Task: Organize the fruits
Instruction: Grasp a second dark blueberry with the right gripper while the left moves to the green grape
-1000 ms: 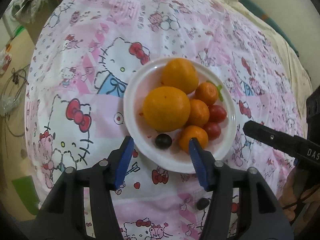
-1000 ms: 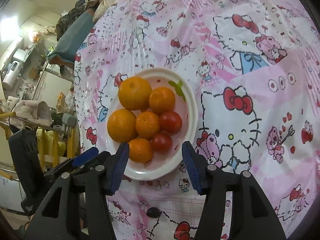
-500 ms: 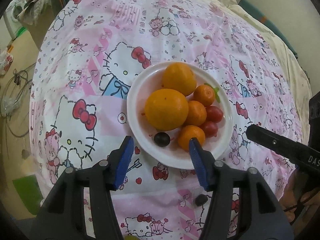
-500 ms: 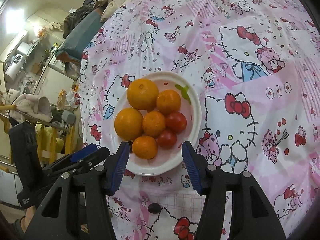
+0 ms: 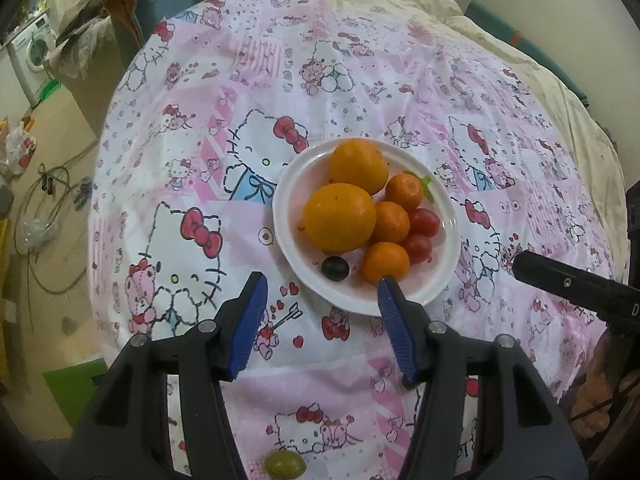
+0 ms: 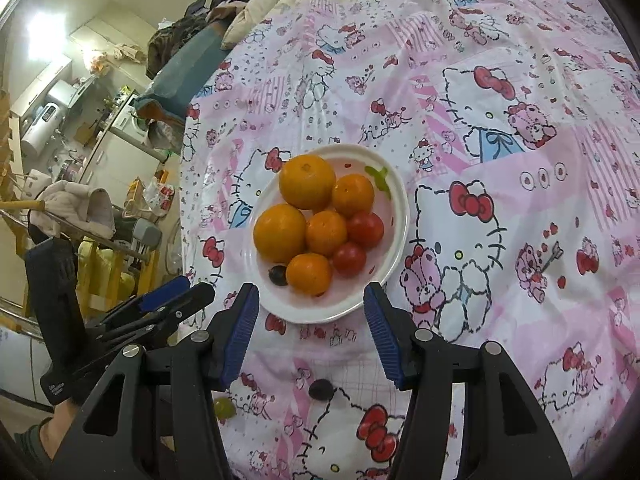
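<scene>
Counting on the white plate [image 6: 394, 240] mid-bed: two big oranges [image 6: 307, 181], three small ones [image 6: 353, 195], two tomatoes [image 6: 365, 229], one dark grape [image 6: 277, 275]. Off-plate, near the bed's near edge, lie another dark grape [image 6: 321, 389] and a green one [image 6: 223, 407]. My left claw [image 5: 320, 284] and right claw [image 6: 311, 294] hang spread and empty; both have pulled back, shrinking the plate.

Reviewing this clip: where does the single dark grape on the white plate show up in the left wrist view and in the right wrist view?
Left wrist: the dark grape lies low on the plate, near its front rim, just left of the nearest small orange.
Right wrist: the dark grape sits at the plate's lower left, again left of that small orange.
Shared landmark: the white plate.
</scene>
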{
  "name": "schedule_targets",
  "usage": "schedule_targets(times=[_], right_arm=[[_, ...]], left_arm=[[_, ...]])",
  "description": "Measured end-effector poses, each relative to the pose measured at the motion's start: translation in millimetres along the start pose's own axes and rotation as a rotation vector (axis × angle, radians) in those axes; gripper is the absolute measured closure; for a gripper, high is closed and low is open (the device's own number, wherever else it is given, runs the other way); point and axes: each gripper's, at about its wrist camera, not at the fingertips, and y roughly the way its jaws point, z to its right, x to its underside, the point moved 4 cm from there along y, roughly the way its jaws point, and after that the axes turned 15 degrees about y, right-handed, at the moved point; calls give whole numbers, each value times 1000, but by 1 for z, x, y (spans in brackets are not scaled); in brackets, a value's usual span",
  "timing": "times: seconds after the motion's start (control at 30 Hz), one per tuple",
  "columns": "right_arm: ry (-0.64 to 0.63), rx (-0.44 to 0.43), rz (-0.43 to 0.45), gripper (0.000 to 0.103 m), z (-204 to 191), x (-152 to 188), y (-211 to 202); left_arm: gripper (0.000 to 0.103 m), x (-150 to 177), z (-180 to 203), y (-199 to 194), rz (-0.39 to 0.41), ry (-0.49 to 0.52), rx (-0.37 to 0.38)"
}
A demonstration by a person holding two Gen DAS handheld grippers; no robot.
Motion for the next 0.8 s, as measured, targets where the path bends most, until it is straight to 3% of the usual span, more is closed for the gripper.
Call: schedule_targets(times=[0.23,0.37,0.57,0.8], right_arm=[[5,6,-13,45,5,18,-8],[27,8,-47,45,10,34,-6],[25,86,-96,45,20,49,12],[-51,148,-181,46,13,66,48]], left_arm=[[49,18,-2,-21,-6,23,-35],[40,36,-1,-27,-29,20,-21],[40,62,-2,-31,-42,4,-37],[40,66,-12,-28,-35,-67,-30]])
